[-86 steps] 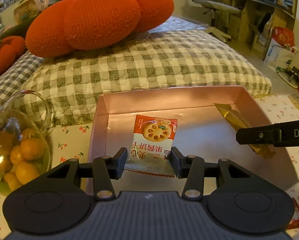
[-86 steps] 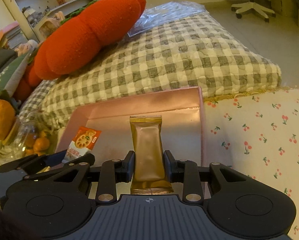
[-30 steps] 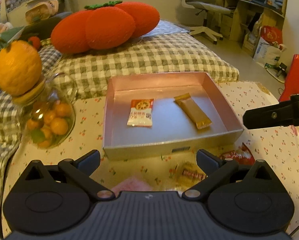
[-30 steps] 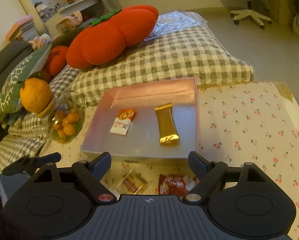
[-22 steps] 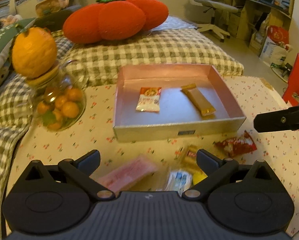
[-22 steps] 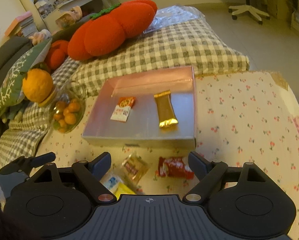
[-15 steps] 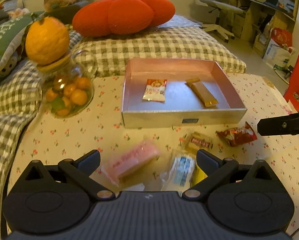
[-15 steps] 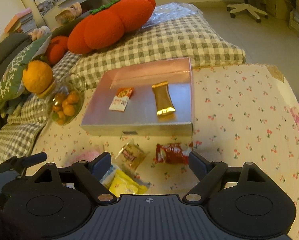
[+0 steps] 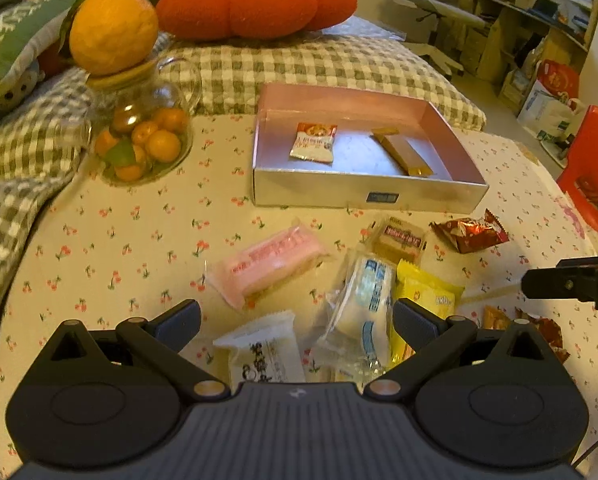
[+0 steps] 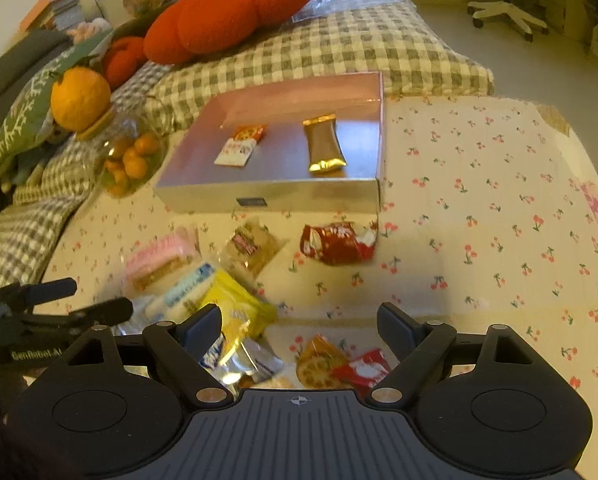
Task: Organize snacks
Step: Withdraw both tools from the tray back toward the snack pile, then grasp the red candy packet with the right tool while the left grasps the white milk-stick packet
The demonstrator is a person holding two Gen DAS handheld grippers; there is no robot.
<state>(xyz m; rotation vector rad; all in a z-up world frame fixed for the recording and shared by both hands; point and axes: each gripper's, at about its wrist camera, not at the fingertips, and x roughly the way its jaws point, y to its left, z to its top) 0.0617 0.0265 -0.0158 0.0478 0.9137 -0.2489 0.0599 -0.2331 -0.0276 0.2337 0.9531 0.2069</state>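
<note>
So, we're back over the snack pile, both claws wide open and empty

Blue-white packet point(image 9: 365, 300) lies lower centre of the left wrist view, between left claw point(image 9: 295, 318) tips, long axis running away toward the tray point(image 9: 363, 194); right claw point(image 10: 299, 322) hangs beside it.

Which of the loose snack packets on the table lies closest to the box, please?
The red packet; its torn end almost touches the box front corner, while the others lie further back.
</note>
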